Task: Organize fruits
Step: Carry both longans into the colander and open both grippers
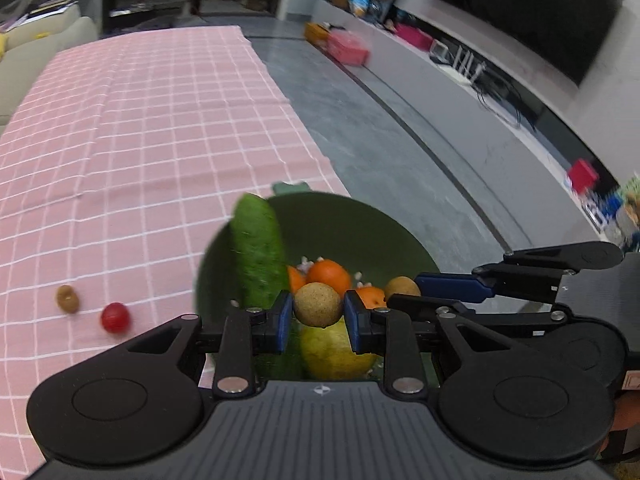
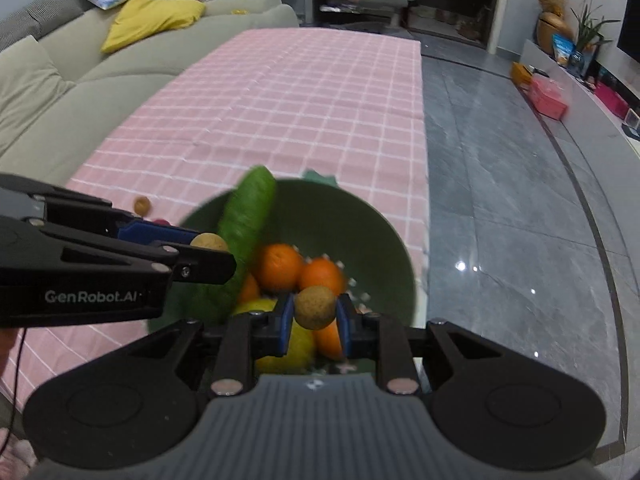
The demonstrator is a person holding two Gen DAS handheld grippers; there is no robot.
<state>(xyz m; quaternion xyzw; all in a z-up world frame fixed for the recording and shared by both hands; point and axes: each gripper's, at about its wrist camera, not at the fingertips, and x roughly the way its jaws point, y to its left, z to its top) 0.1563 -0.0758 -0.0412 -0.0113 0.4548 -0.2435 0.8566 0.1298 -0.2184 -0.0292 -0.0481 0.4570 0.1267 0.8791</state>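
Both the left gripper (image 1: 319,317) and right gripper (image 2: 315,317) are each clamping a tan ball (image 1: 318,305) over the bowl (image 1: 360,228), partly hiding its fruit.

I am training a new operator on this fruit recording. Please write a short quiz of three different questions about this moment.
1. True or false: the left hand-held gripper is open and holds nothing.
2. What long green thing leans on the rim of the green bowl?
A) the cucumber
B) a banana
C) a spoon
3. Fill in: the red cherry tomato lies on the pink ____.

Key:
1. False; it grips a small brown round fruit, as the right hand-held gripper grips another round fruit.
2. A
3. tablecloth
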